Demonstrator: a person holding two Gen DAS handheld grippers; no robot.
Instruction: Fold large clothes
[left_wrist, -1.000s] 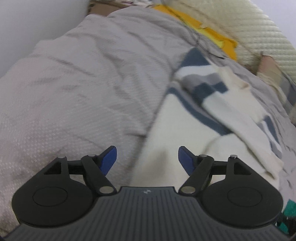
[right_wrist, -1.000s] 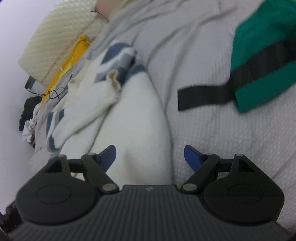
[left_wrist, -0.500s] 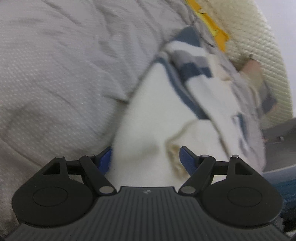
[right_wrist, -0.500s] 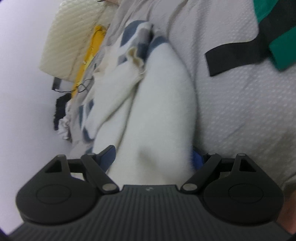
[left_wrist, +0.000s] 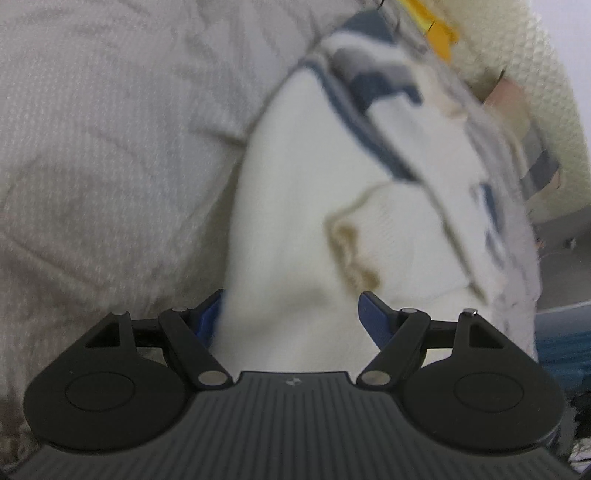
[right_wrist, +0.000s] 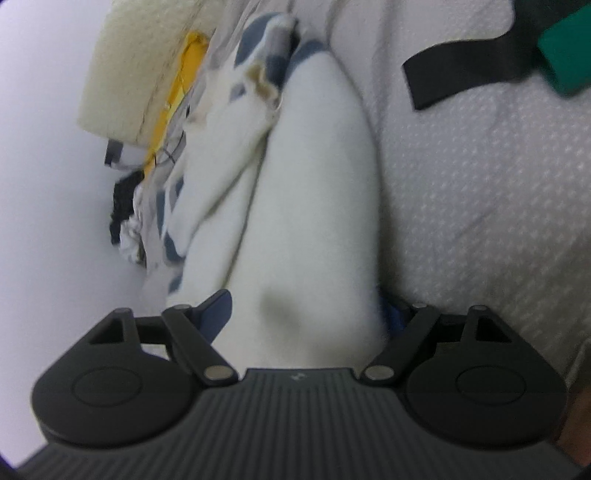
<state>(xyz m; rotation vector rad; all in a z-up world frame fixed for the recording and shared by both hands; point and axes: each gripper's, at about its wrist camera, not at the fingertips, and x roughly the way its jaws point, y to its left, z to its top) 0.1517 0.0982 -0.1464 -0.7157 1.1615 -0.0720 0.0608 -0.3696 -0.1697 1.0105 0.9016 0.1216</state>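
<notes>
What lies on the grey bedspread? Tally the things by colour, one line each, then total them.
White sweater with blue stripes: 1
Green cloth with a black strap: 1
Yellow cloth: 1
Cream cushion: 1
Total: 4

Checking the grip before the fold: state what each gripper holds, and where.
Left gripper: nothing held; the near edge of the white garment lies between open jaws. Right gripper: jaws just closing around its thick fold; a hold cannot be told.
</notes>
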